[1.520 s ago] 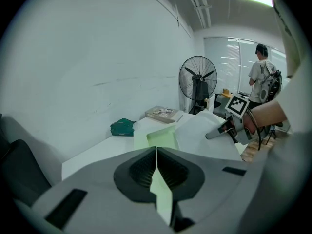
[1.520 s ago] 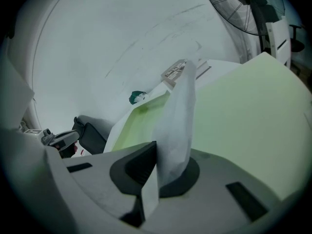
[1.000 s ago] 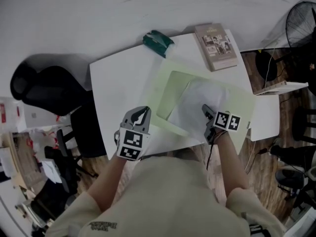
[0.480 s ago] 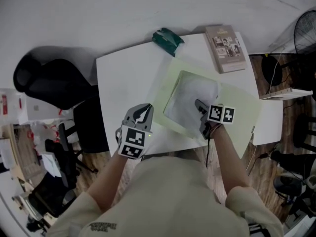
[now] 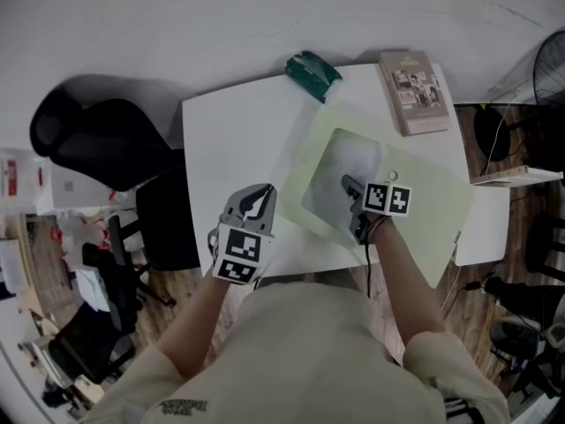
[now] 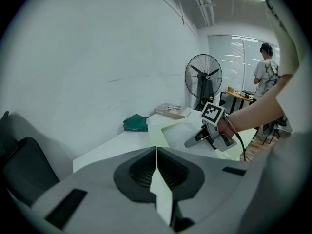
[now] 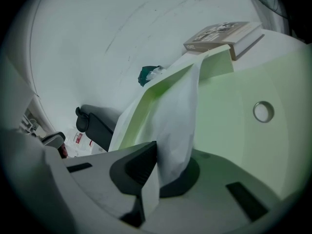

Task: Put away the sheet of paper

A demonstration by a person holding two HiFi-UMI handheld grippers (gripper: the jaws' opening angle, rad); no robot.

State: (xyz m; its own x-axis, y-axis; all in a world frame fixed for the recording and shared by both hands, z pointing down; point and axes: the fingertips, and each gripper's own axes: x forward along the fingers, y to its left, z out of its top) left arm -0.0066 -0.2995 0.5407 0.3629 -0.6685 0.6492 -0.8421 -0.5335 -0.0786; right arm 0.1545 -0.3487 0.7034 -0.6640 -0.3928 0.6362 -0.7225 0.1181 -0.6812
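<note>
Right gripper (image 5: 348, 185) clamped tight on near edge of white sheet of paper (image 7: 178, 121). Sheet bowed upward, far end tucked into open mouth of pale green folder (image 5: 424, 210), which lies on white table (image 5: 229, 140). Left gripper (image 6: 156, 152) pinched shut on thin pale green strip, apparently folder's near edge, steadying it. Judged progress: insertion under way, roughly midway, with part of sheet outside pocket. Left to do: slide sheet fully in, release, likely close flap on snap button (image 7: 263, 111).
</note>
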